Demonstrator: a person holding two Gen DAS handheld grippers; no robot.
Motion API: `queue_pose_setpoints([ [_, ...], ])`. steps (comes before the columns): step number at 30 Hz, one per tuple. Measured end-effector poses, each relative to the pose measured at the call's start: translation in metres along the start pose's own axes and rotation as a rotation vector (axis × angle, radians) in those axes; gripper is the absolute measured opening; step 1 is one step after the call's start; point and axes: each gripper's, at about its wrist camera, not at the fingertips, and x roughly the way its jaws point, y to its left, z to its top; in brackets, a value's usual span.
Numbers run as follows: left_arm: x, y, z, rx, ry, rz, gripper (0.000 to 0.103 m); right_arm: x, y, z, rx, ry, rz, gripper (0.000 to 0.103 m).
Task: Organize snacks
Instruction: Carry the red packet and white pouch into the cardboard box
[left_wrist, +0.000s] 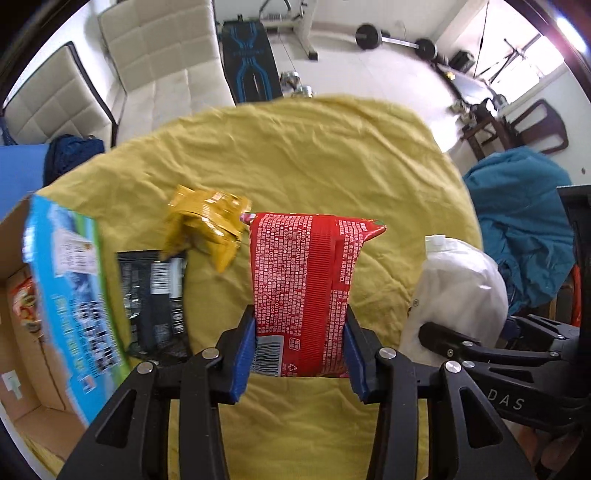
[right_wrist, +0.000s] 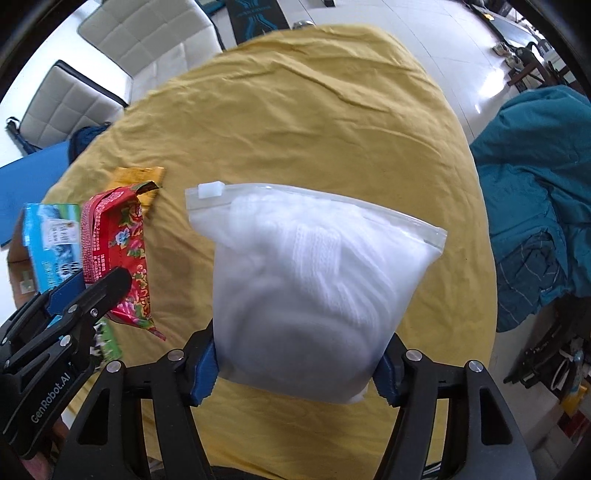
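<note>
A red snack packet (left_wrist: 299, 273) hangs clear of the yellow tablecloth (left_wrist: 314, 158), with my left gripper (left_wrist: 299, 332) shut on its lower end. From the right wrist view the same red packet (right_wrist: 125, 236) shows a flowered front. My right gripper (right_wrist: 297, 354) is shut on a frosted white zip bag (right_wrist: 314, 277), its blue pads pressing both sides. On the cloth lie a crumpled yellow packet (left_wrist: 207, 221) and a black packet (left_wrist: 155, 295). At the left stands an open cardboard box (left_wrist: 22, 369) with a blue printed flap (left_wrist: 70, 280); a red-orange pack (left_wrist: 24, 306) lies inside.
Two white padded chairs (left_wrist: 159, 48) stand beyond the table's far edge. A teal blanket (left_wrist: 524, 221) is heaped to the right of the table. A blue mat (left_wrist: 18, 166) lies at the far left, and gym weights (left_wrist: 391, 38) sit on the floor behind.
</note>
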Motion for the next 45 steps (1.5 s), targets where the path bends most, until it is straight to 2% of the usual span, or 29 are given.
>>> queue_pose_setpoints([
  [4,-0.040,0.016,0.000,-0.033,-0.060,-0.022,0.040,-0.034,0.027,-0.015,-0.045,-0.061,0.027,0.069],
  [10,-0.089,0.048,-0.007,-0.073,-0.141,-0.039,0.040,-0.077,0.095,-0.038,-0.132,-0.133,0.067,0.069],
  [15,-0.125,0.092,-0.024,-0.112,-0.190,-0.025,0.040,-0.090,0.151,-0.053,-0.204,-0.159,0.101,0.069],
  [18,-0.145,0.123,-0.035,-0.137,-0.218,0.008,0.040,-0.096,0.189,-0.066,-0.242,-0.166,0.117,0.069],
  [21,-0.162,0.155,-0.050,-0.160,-0.247,0.078,0.040,-0.096,0.227,-0.078,-0.276,-0.164,0.127,0.069],
  [24,-0.171,0.191,-0.062,-0.207,-0.256,0.105,0.040,-0.096,0.264,-0.091,-0.308,-0.156,0.136,0.069],
  [28,-0.177,0.226,-0.077,-0.252,-0.261,0.131,0.040,-0.085,0.307,-0.103,-0.347,-0.132,0.139,0.069],
  [35,-0.174,0.269,-0.095,-0.308,-0.235,0.135,0.040,-0.046,0.356,-0.107,-0.380,-0.081,0.132,0.069],
  [40,-0.147,0.310,-0.098,-0.355,-0.169,0.134,0.040,-0.006,0.386,-0.101,-0.389,-0.033,0.099,0.069],
  [45,-0.106,0.348,-0.088,-0.362,-0.066,0.138,0.040,0.042,0.405,-0.095,-0.383,0.035,0.050,0.069],
])
